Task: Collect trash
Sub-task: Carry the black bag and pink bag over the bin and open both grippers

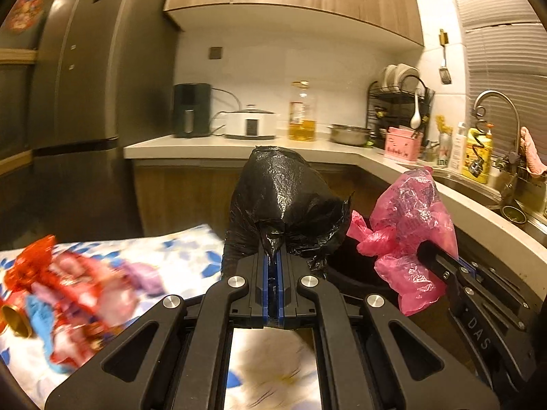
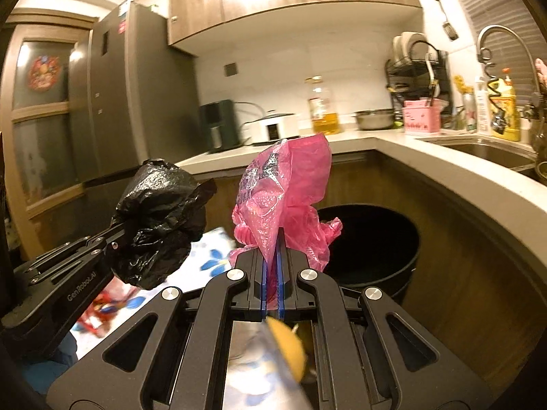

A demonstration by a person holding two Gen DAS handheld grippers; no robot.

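The left tool [image 1: 273,266] is closed tight on a crumpled black bag [image 1: 287,201]; the right tool [image 2: 273,266] is closed on a pink bag [image 2: 283,205]. Both bags hang in the air, near the black bin [image 2: 379,239]. Each tool should probably go over the bin mouth first, then open, so the light plastic falls inside.

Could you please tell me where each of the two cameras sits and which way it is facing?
Left wrist view: sits on the left tongs, looking along them at the crumpled black plastic bag they pinch; the right tongs show at right.
Right wrist view: sits on the right tongs, facing the crumpled pink plastic bag they pinch and the round black bin; the left tongs show at left.
Shared: both bags, the kitchen counter, the yellow oil bottle.
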